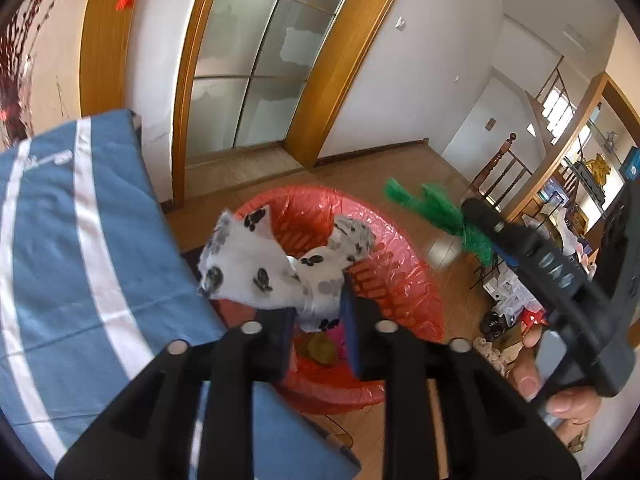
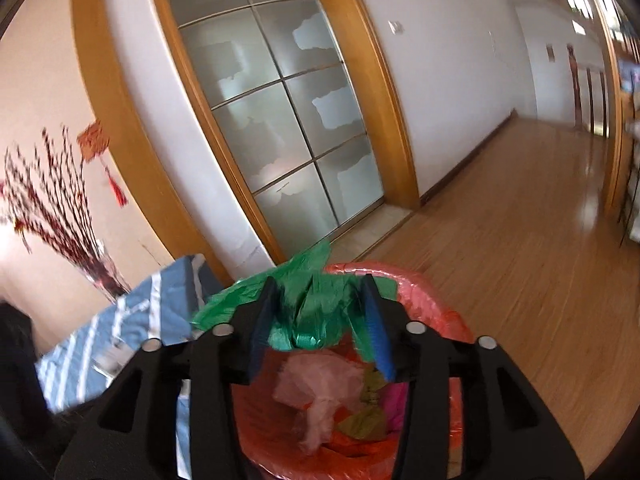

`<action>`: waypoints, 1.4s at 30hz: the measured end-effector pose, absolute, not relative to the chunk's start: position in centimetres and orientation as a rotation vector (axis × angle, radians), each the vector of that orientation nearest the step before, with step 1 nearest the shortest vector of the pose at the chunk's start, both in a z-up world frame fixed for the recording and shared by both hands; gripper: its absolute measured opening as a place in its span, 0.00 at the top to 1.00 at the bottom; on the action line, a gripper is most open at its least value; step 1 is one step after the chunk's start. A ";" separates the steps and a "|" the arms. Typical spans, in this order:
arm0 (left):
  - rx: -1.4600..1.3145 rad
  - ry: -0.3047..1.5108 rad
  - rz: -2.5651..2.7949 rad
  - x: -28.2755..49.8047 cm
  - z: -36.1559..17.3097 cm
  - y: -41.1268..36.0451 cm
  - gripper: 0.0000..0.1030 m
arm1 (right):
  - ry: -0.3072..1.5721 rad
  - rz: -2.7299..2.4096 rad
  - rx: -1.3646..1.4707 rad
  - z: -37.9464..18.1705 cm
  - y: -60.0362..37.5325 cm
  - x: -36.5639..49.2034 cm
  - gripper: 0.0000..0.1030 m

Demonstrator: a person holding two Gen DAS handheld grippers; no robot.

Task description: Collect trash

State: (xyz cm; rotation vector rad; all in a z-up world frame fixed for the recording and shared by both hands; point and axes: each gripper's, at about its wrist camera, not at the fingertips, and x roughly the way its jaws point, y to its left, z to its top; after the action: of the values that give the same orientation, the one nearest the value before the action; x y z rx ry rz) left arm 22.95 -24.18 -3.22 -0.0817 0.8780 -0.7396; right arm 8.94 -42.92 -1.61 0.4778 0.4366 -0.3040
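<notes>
My left gripper (image 1: 320, 312) is shut on a white plastic bag with black paw prints (image 1: 272, 268) and holds it over the trash bin lined with a red bag (image 1: 400, 280). My right gripper (image 2: 320, 320) is shut on a crumpled green plastic bag (image 2: 308, 312) above the same bin (image 2: 440, 312). In the left wrist view the right gripper (image 1: 480, 220) shows at the right with the green bag (image 1: 436, 208) sticking out of it. Pink, yellow and magenta trash (image 2: 328, 384) lies inside the bin.
A surface with a blue cloth with white stripes (image 1: 80, 260) stands left of the bin. A frosted glass sliding door (image 2: 272, 112) in a wooden frame is behind. Wooden floor (image 2: 520, 240) stretches right. Clutter (image 1: 508, 300) lies on the floor at the right.
</notes>
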 end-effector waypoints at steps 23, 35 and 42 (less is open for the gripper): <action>0.029 0.595 -0.333 12.6 -0.6 -9.7 0.08 | 0.418 -0.354 0.167 -0.7 -34.2 0.2 0.10; -0.007 0.492 -0.123 4.5 0.7 -3.4 0.04 | 0.404 -0.349 0.041 -1.3 -27.8 -4.0 0.08; -0.029 0.481 -0.114 2.2 0.6 -2.6 0.04 | 0.418 -0.337 0.044 -1.5 -26.8 -5.7 0.08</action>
State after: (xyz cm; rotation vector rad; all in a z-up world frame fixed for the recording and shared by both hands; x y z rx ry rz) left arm 2.18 -2.60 0.56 -0.0287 0.4809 -0.1137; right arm -5.74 -26.83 -1.54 0.0441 0.4177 -0.3370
